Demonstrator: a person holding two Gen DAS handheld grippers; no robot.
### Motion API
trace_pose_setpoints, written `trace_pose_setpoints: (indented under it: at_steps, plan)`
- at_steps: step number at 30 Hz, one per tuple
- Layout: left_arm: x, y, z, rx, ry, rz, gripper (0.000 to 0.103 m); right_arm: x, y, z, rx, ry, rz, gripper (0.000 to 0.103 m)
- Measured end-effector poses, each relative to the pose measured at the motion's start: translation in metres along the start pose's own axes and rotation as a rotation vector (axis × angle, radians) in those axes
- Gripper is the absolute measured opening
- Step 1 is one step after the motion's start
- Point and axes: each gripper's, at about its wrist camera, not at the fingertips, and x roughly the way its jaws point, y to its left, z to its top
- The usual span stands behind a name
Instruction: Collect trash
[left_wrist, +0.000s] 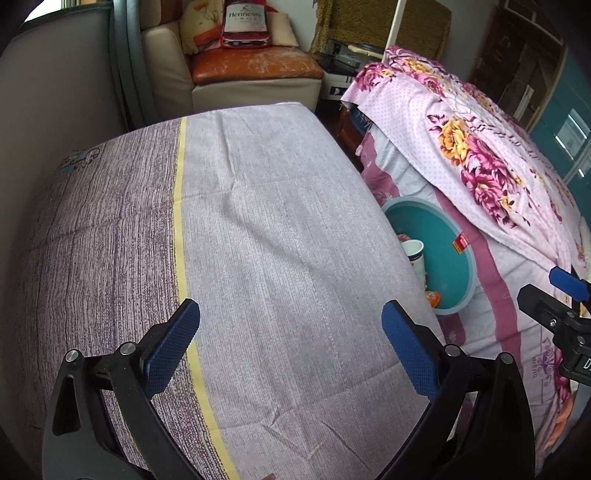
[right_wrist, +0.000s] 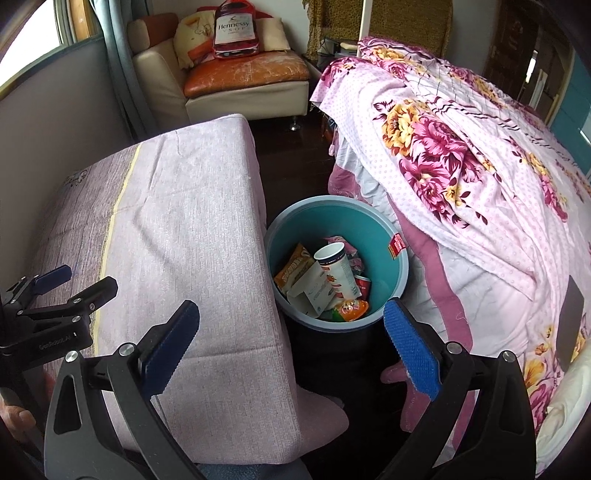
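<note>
A teal trash bin (right_wrist: 369, 218) stands on the dark floor between the cloth-covered table (right_wrist: 192, 229) and the bed. It holds a white paper cup (right_wrist: 338, 269), an orange snack packet (right_wrist: 293, 267), white paper (right_wrist: 314, 291) and other wrappers. My right gripper (right_wrist: 291, 328) is open and empty, above the bin's near side. My left gripper (left_wrist: 291, 332) is open and empty over the table cloth (left_wrist: 258, 240). The bin (left_wrist: 439, 236) shows partly behind the table edge in the left wrist view. The left gripper also shows in the right wrist view (right_wrist: 74, 280), and the right gripper at the left wrist view's right edge (left_wrist: 554, 291).
A bed with a pink floral quilt (right_wrist: 461, 166) fills the right side. A cream armchair with an orange seat (right_wrist: 243, 74) stands at the back, holding a bottle-shaped cushion (right_wrist: 234, 29). A grey wall (left_wrist: 55, 92) and curtain lie to the left.
</note>
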Motion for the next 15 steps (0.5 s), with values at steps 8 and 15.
trace_pose_setpoints:
  at_steps: [8,15]
  plan:
    - [0.006,0.003,-0.001,-0.010,0.008,0.010,0.099,0.012,-0.001,0.001,0.009,0.022,0.006,0.096]
    - [0.014,0.005,-0.002,-0.013,0.001,0.036,0.099,0.026,-0.004,0.001,0.024,0.042,0.014,0.096]
